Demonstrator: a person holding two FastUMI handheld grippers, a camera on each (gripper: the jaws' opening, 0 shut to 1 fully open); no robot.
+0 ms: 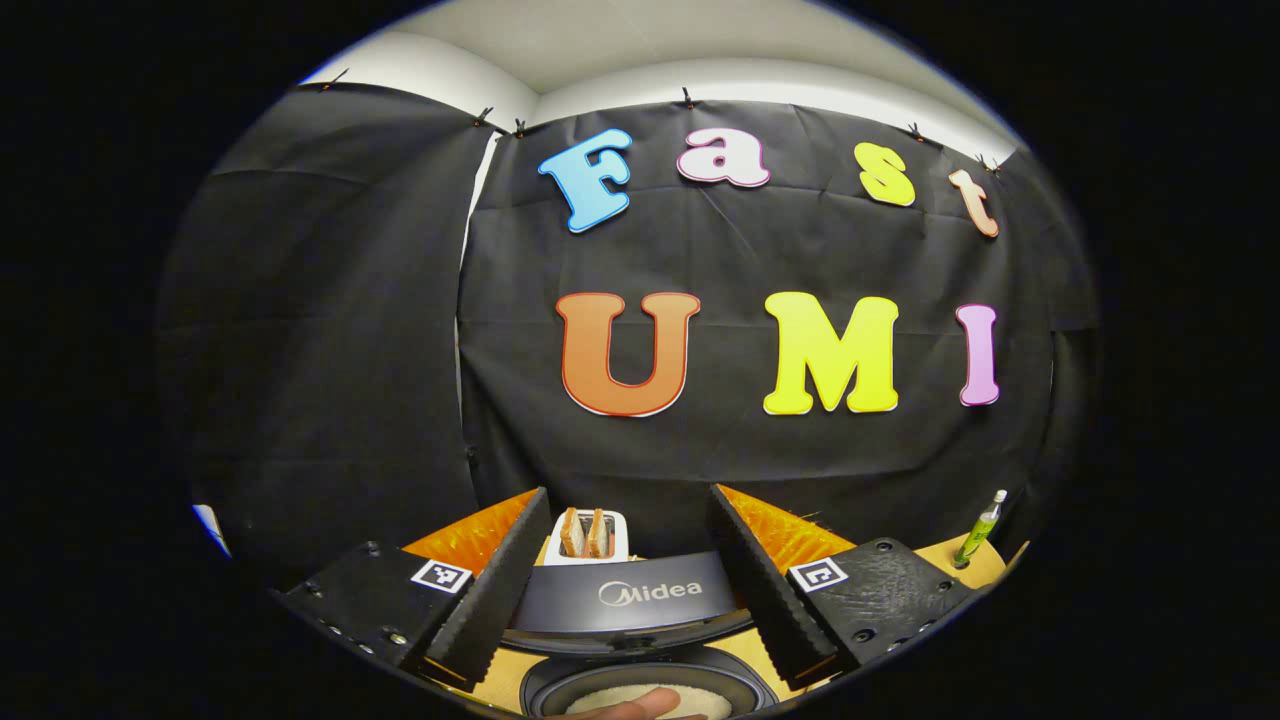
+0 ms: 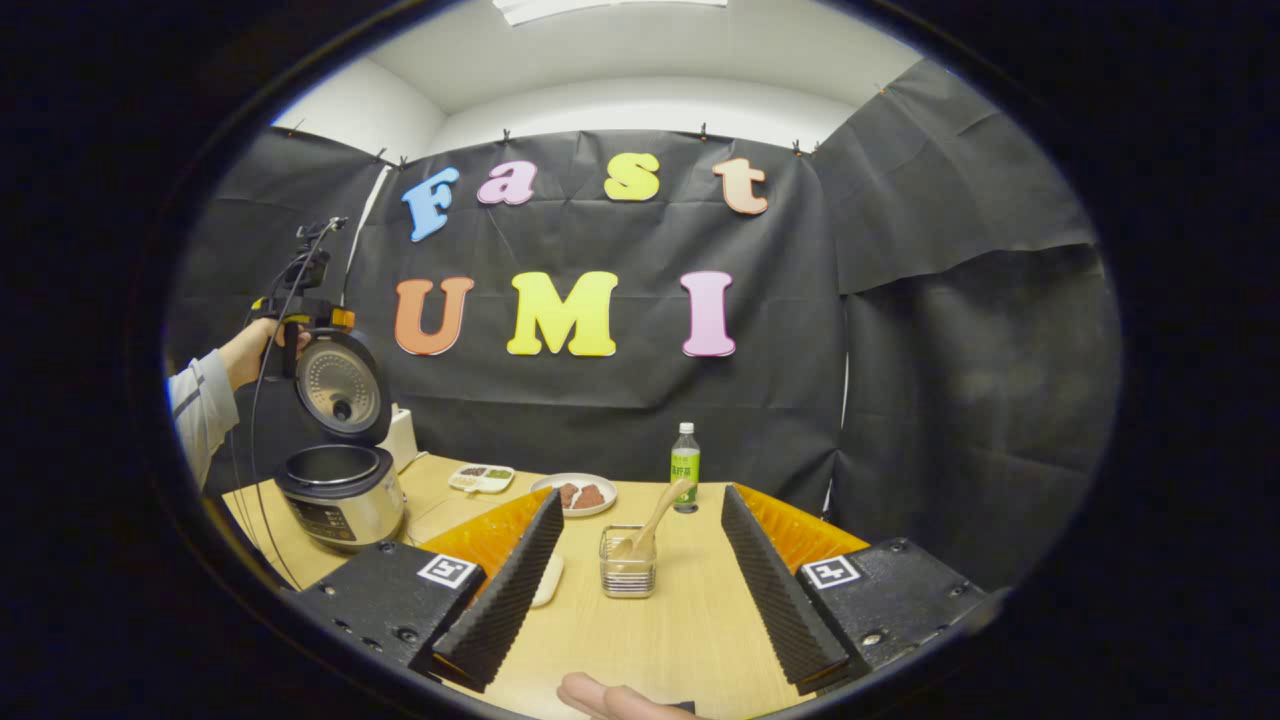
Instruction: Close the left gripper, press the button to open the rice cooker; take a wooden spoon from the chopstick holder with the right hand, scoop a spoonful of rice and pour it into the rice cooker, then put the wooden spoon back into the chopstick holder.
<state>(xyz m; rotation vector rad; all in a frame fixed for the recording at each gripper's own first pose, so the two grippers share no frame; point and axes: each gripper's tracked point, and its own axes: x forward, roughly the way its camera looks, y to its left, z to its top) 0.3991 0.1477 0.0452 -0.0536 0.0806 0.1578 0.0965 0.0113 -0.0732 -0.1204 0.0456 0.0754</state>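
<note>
With rice cooker [image 2: 340, 480] lid already up at far left, wooden spoon [image 2: 655, 520] stands dead ahead of right gripper [image 2: 640, 590], jaws apart, in chopstick holder [image 2: 627, 575] on counter [image 2: 680, 630]; handle leans up and right. Left gripper [image 1: 625, 580] hovers above cooker, jaws apart.

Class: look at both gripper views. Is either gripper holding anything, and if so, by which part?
Nothing is held. The left gripper and right gripper are open; the wooden spoon stands in the chopstick holder.
</note>
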